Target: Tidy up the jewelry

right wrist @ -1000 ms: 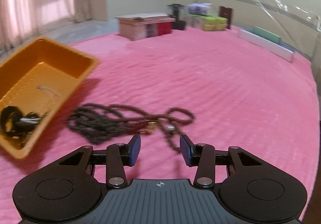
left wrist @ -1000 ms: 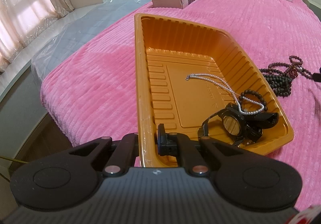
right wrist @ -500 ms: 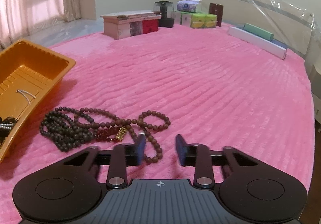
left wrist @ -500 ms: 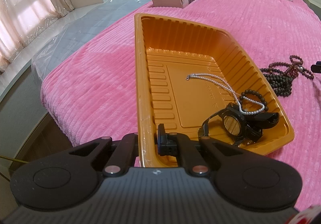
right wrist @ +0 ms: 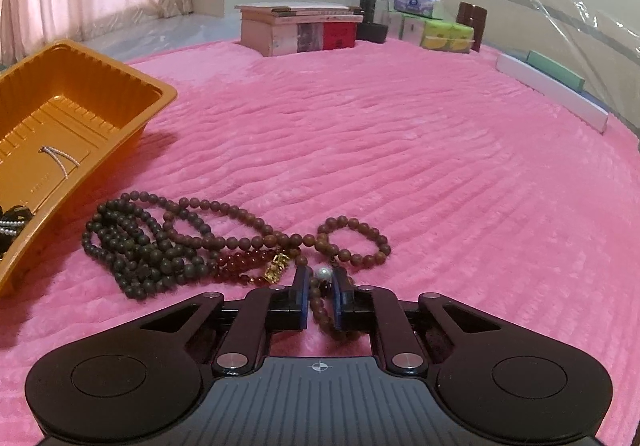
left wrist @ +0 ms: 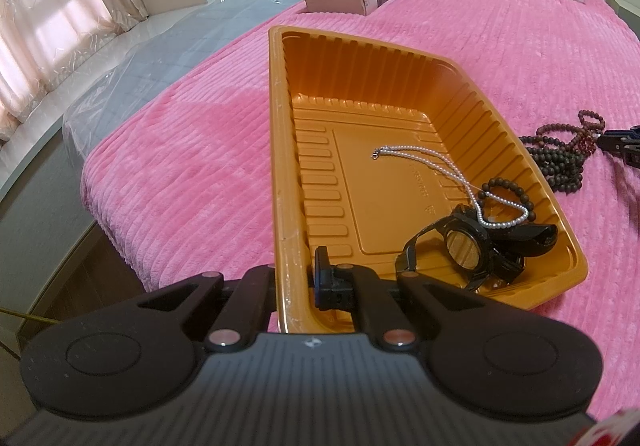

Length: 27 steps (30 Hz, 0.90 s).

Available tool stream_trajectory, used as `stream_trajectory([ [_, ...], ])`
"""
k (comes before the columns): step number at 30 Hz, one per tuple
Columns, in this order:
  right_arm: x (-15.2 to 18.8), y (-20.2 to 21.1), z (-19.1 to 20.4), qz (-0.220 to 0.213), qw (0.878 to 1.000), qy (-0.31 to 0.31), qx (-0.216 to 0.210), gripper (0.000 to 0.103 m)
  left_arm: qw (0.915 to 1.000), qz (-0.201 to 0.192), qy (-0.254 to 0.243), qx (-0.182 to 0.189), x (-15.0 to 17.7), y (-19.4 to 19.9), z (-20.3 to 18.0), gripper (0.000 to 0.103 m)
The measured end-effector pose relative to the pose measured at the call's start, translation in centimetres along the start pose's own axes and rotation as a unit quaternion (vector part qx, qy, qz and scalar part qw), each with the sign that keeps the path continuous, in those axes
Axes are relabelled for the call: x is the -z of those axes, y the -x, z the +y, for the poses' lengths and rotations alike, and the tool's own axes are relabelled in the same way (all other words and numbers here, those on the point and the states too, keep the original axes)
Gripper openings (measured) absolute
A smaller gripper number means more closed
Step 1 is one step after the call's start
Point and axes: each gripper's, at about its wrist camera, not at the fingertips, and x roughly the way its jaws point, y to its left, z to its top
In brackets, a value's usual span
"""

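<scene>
My left gripper (left wrist: 294, 282) is shut on the near long wall of the orange tray (left wrist: 280, 126), which lies on the pink blanket. In the tray lie a pearl necklace (left wrist: 440, 166), a dark bead bracelet (left wrist: 508, 186) and a black watch (left wrist: 468, 246). To the right of the tray (right wrist: 120, 66), a heap of brown bead strands (right wrist: 160, 246) rests on the blanket. My right gripper (right wrist: 320, 298) is low over the heap's right end, jaws closing. One brown strand and a white bead (right wrist: 323, 273) sit between the pads, with a thin gap still showing.
A stack of books and boxes (right wrist: 300, 26), a dark jar (right wrist: 370, 14) and tissue packs (right wrist: 440, 30) stand at the far end of the bed. A long white box (right wrist: 552, 90) lies at the far right. The bed edge (left wrist: 100, 166) drops off left of the tray.
My right gripper has moved forward and down onto the bead strands, and its jaws have narrowed around one strand. The left gripper and the tray have stayed still.
</scene>
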Motion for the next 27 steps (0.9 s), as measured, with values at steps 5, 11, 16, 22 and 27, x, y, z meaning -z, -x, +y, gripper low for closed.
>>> stream_trajectory([
  [5,-0.2,1.4,-0.1,-0.018,1.000,-0.007,0.002,0.000,1.0000,0.000,-0.001,0.000,0.0,0.0,0.0,0.003],
  [11,-0.1,3.2,-0.6,-0.036,0.999,-0.017,0.012,0.000,1.0000,0.000,0.000,0.000,0.1,0.0,0.0,0.003],
  [16,-0.2,5.0,-0.9,-0.053,0.998,-0.025,0.014,0.000,1.0000,0.000,0.000,-0.001,0.1,-0.1,0.0,0.003],
  [22,-1.3,6.9,0.5,-0.075,0.997,-0.008,-0.003,0.000,1.0000,-0.001,0.000,-0.001,0.2,-0.1,-0.1,0.003],
  [27,-2.8,7.5,3.3,-0.092,0.995,0.013,-0.042,0.000,1.0000,-0.002,0.001,0.000,0.1,-0.1,-0.1,0.003],
])
